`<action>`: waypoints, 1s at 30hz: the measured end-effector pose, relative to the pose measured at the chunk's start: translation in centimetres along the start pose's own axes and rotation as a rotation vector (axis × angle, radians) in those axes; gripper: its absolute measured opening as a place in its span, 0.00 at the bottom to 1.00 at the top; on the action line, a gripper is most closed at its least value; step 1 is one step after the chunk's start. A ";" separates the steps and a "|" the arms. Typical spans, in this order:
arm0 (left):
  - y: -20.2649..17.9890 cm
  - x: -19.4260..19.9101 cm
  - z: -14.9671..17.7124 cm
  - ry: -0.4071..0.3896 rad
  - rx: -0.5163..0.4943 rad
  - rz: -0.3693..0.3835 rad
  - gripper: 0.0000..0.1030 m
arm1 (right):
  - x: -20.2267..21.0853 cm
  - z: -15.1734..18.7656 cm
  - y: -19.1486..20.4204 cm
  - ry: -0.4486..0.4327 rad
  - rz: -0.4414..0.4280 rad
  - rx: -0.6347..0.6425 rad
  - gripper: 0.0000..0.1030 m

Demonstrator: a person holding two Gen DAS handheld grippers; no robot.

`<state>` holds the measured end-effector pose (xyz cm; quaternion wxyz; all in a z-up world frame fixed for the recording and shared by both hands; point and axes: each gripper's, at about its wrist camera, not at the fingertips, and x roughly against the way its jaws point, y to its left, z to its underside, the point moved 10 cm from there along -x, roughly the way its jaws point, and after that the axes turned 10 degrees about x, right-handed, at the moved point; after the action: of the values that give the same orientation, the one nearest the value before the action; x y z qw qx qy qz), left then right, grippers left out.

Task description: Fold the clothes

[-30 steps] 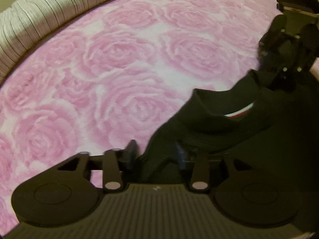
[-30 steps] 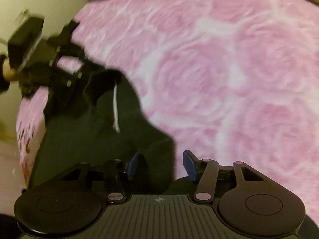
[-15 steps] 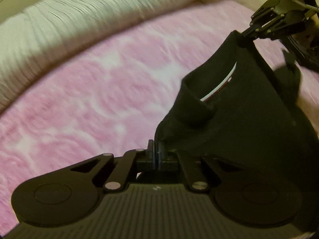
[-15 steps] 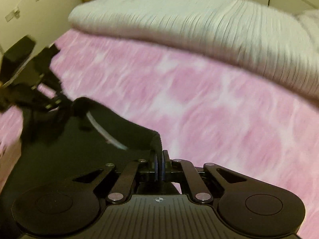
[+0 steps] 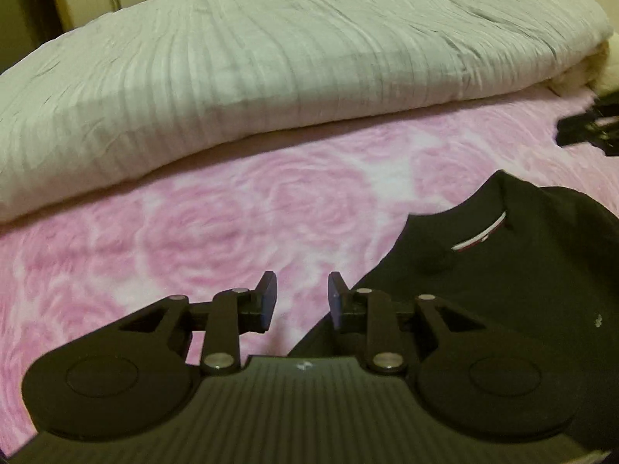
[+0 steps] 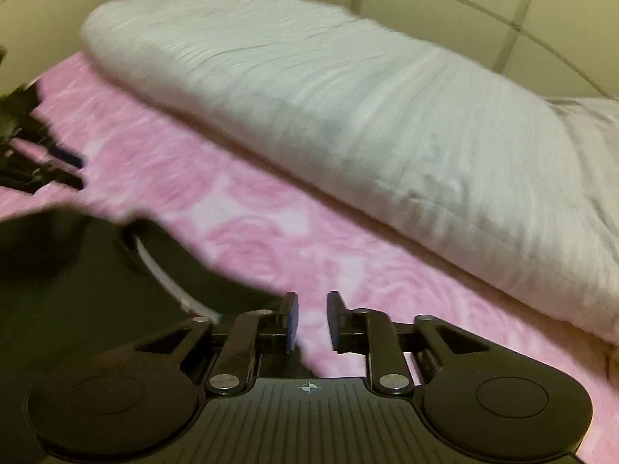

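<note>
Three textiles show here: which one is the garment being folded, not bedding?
The black shirt, lying flat on the pink rose blanket. Its collar with a white stripe sets it apart from the blanket and from the ribbed white duvet behind.

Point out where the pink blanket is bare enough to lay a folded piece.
A bare strip of pink blanket runs between the white duvet and the black shirt, widest left of the shirt, ahead of the open left tool. The right tool, also open, has bare blanket ahead. The shirt's side is taken.
</note>
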<state>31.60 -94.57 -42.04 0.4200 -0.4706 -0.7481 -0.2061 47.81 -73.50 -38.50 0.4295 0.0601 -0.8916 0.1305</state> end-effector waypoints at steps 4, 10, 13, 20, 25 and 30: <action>0.3 0.4 3.6 0.055 -0.027 0.028 0.25 | 0.7 4.9 0.5 0.047 -0.014 -0.162 0.27; 1.3 -1.0 9.3 0.151 -0.057 0.008 0.31 | 3.9 14.2 0.4 0.169 0.023 -0.312 0.30; 1.4 -0.7 9.1 0.158 -0.044 -0.009 0.30 | 5.8 18.9 0.1 0.225 0.052 -0.389 0.33; -3.2 1.4 8.1 0.129 -0.104 0.015 0.28 | 11.0 27.3 -0.9 0.307 0.140 -0.533 0.38; -11.1 2.2 9.6 0.135 -0.214 0.114 0.29 | 15.6 30.6 -2.2 0.312 0.226 -0.595 0.38; -20.5 2.6 12.2 0.159 -0.342 0.226 0.29 | 19.6 34.2 -3.6 0.334 0.313 -0.654 0.40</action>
<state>7.75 -94.30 -44.98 0.4122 -0.5981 -0.6091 -0.3184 10.65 -86.57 -42.94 0.5401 -0.2386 -0.8022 -0.0885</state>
